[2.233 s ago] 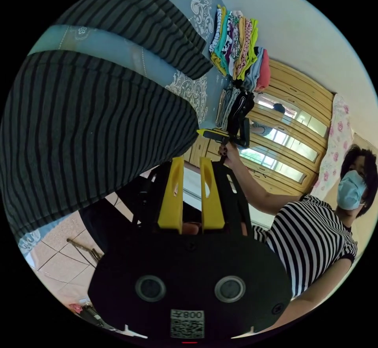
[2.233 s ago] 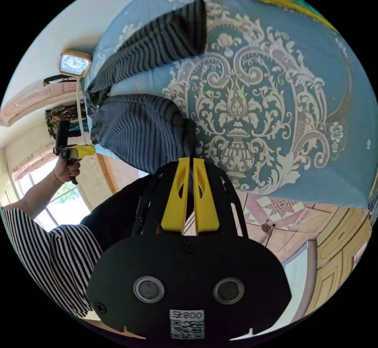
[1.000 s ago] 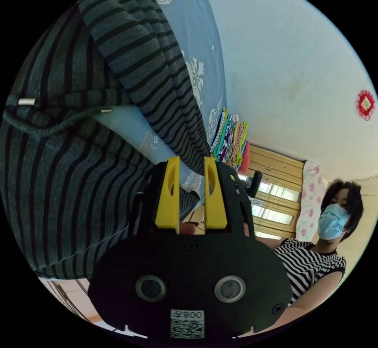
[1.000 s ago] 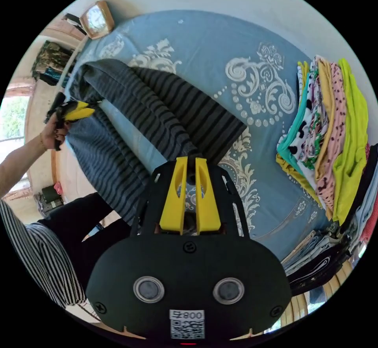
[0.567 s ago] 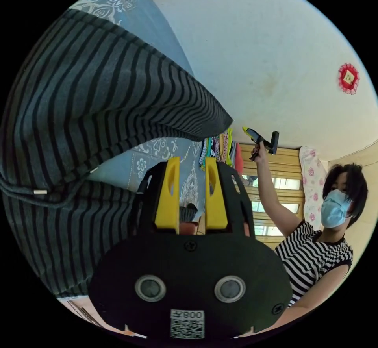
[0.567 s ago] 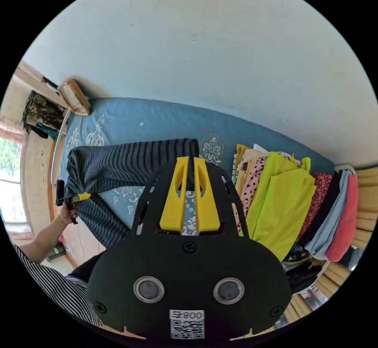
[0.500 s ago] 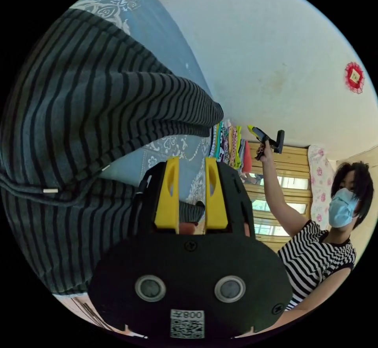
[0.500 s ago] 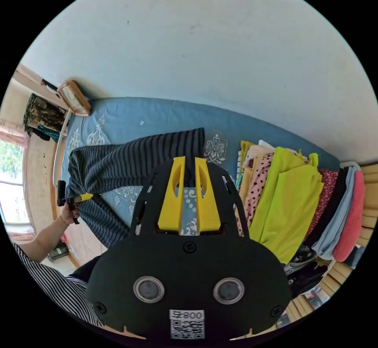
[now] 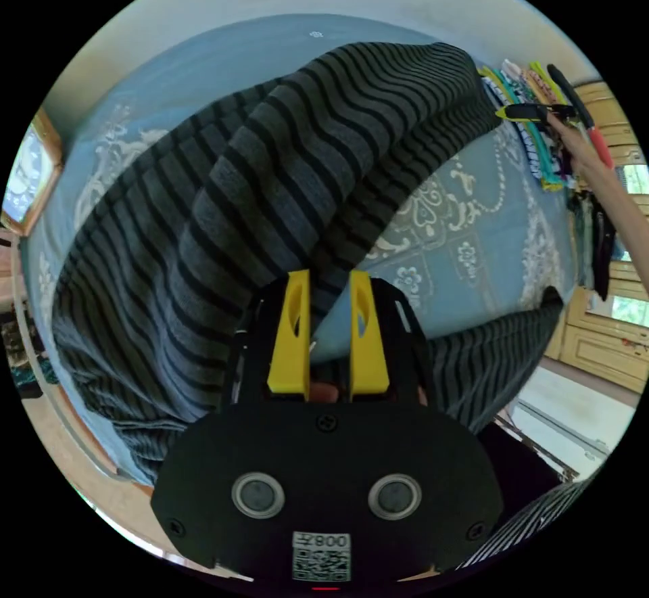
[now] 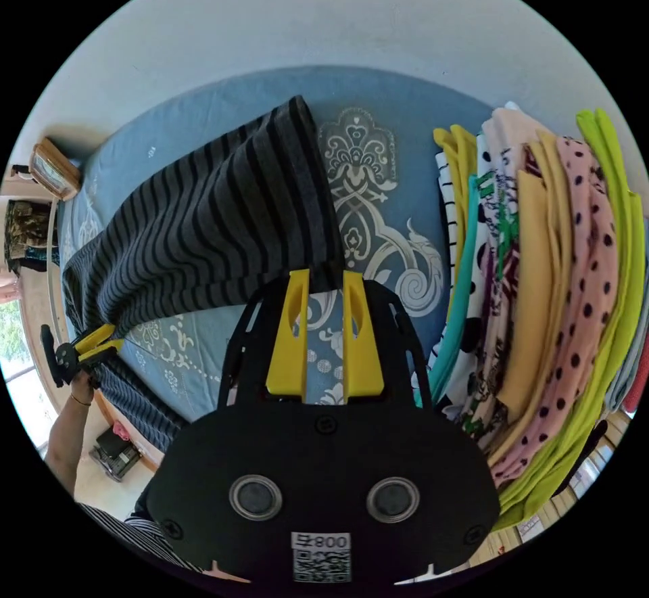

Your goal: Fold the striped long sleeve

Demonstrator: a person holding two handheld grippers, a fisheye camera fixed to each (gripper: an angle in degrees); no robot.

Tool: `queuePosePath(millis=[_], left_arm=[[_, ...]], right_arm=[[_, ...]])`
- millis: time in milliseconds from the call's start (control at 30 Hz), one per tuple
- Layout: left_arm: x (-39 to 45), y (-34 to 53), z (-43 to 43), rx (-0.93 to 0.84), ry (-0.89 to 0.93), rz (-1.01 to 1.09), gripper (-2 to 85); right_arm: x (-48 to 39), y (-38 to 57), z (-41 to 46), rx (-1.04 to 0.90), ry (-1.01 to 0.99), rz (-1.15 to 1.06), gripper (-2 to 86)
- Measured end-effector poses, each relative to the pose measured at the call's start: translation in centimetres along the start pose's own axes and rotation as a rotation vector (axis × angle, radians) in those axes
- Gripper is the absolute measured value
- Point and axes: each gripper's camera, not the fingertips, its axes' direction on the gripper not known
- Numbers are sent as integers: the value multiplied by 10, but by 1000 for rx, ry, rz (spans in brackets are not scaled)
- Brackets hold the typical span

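Striped long sleeve [image 9: 223, 205] lies draped across the bed [image 10: 378, 172] beside the clothes stack [image 10: 541, 273], and with your left claw [image 9: 328, 327] and right claw [image 10: 324, 327] both gaping empty, it could bunch unevenly.

The striped long sleeve [image 9: 270, 172] is lying across the blue patterned bedspread [image 9: 466, 246], spanning the frame's middle. The left gripper [image 9: 327, 287] is showing at lower centre, yellow jaws parted. At upper right, the right gripper [image 9: 503, 112] is reaching toward stacked folded clothes [image 9: 534, 131].
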Motion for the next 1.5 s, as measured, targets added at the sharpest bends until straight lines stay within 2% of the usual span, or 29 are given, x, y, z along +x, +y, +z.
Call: queuePosePath(millis=[233, 367, 467, 633, 700, 767, 900, 1100, 1233, 1367, 1500], left_arm=[[1, 19, -13, 7, 127, -6, 29], [0, 45, -44, 77, 220, 29, 25], [1, 61, -44, 34, 267, 75, 25], [-2, 70, -3, -119, 272, 53, 29], [-7, 73, 0, -111, 280, 15, 32], [-13, 80, -5, -83, 304, -20, 38], [-23, 103, -23, -18, 327, -73, 47], [-73, 181, -38, 13, 378, -364, 71], [-132, 273, -32, 69, 417, -806, 92], [-176, 370, -27, 143, 319, -1230, 108], [-197, 418, -20, 250, 308, -1418, 113]], right_arm=[[-16, 13, -6, 2, -42, -69, 19], [-18, 62, -56, 82, -115, -145, 10], [-16, 101, -70, 56, -77, -162, 7], [-7, 130, -3, -104, -75, -82, 4], [-5, 132, 42, -206, 14, -37, 2], [-5, 134, 58, -227, 1, -19, 1], [-13, 146, 58, -151, -35, 0, 1], [-51, 190, 71, -179, -131, -64, 2], [-79, 223, 94, -251, -233, -80, 3], [-109, 253, 114, -291, -318, -74, 5], [-165, 266, 119, -297, -317, -215, 14]])
